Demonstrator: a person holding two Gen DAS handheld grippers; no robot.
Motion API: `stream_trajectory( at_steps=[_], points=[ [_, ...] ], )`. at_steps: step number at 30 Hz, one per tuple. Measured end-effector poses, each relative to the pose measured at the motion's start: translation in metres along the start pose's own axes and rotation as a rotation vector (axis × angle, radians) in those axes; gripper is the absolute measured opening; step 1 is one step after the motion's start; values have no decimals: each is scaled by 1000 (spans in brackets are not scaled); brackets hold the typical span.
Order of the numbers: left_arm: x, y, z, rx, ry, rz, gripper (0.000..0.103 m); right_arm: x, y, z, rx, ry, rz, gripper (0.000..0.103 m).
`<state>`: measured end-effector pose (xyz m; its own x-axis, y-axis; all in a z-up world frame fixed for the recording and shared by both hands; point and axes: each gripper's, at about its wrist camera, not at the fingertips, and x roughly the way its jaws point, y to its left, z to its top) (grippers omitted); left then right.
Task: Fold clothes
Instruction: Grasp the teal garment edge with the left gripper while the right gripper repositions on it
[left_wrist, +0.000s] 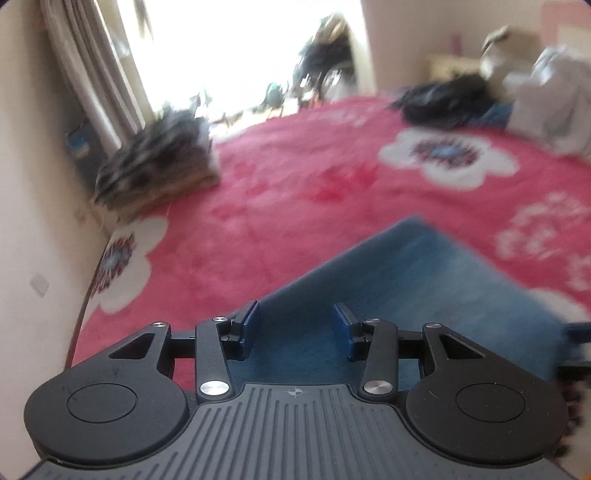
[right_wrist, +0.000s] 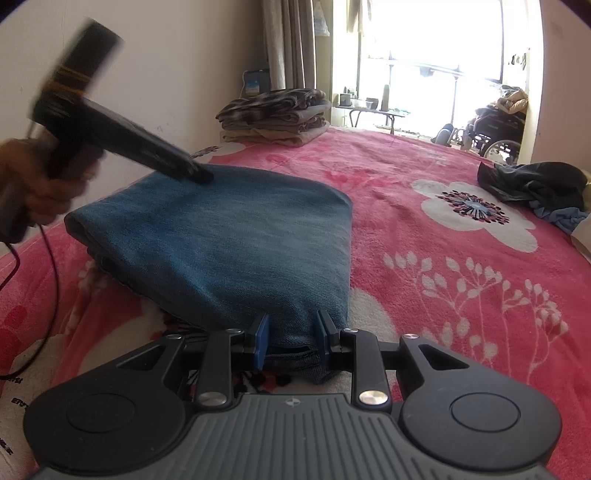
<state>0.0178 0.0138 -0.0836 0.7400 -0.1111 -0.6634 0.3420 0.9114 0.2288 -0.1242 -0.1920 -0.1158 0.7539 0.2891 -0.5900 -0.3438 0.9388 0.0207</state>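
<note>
Folded blue jeans on a pink flowered blanket, a gripper at each end.

Nearest in the right wrist view, the right gripper (right_wrist: 290, 341) is clenched on the near corner of the folded blue jeans (right_wrist: 236, 240), the denim bunched between its blue pads. The jeans lie flat on the pink blanket (right_wrist: 424, 295), left of a big white flower print. At their far left edge the left gripper (left_wrist: 297, 326), blurred and held in a person's hand (right_wrist: 44, 184), has its tip down at the cloth; in its own view the jaws stand apart over the denim and seem to grasp nothing, though that frame is smeared. Farther back, a stack of folded clothes (right_wrist: 275, 114) sits by the wall, and a dark heap of clothes (right_wrist: 532, 182) lies at the right.
</note>
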Motion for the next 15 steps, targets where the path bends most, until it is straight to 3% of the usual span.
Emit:
stream_trajectory(
  at_steps=[7,12,15],
  points=[
    [9,16,-2,-89,35,-59,43,0,0,0,3,-2,4,29],
    [11,14,-2,-80,35,-50,43,-3,-1,2,20,-9,4,29],
    [10,13,-4,-72,27,-45,43,-17,-7,10,74,-61,22,29]
  ],
)
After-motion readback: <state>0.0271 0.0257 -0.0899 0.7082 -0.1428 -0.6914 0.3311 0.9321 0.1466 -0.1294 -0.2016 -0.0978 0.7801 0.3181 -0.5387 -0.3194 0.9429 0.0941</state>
